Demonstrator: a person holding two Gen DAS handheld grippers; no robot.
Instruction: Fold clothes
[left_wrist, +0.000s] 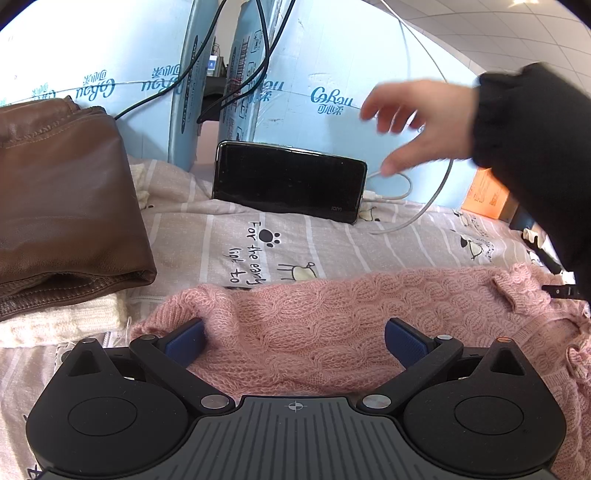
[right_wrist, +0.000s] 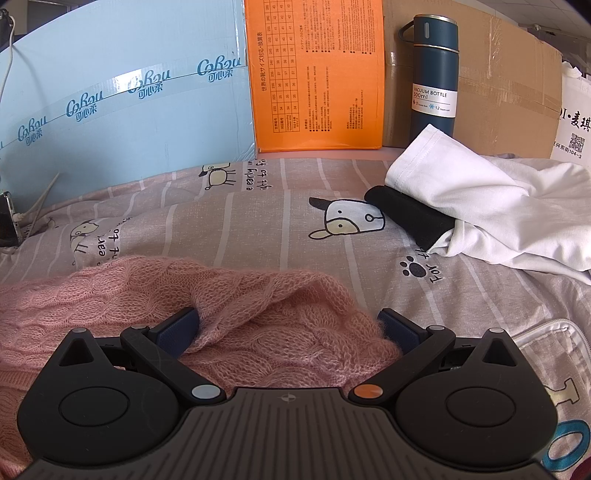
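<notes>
A pink cable-knit sweater (left_wrist: 332, 317) lies on the striped cartoon bedsheet (left_wrist: 229, 236). My left gripper (left_wrist: 295, 338) is open, its blue pads spread wide over the sweater's left end, the knit bunched between them. In the right wrist view the sweater (right_wrist: 221, 295) lies at the lower left, and my right gripper (right_wrist: 288, 328) is open over its right end, a raised fold of knit between the pads. A bare hand in a black sleeve (left_wrist: 417, 122) reaches in above the bed at the upper right of the left wrist view.
A folded brown leather jacket (left_wrist: 62, 206) lies on a cream knit (left_wrist: 66, 321) at left. A black phone (left_wrist: 288, 181) with a white cable leans on blue boxes (left_wrist: 110, 74). White cloth (right_wrist: 491, 206) over a black item (right_wrist: 410, 218), an orange box (right_wrist: 317, 74) and a vacuum bottle (right_wrist: 434, 74) sit at right.
</notes>
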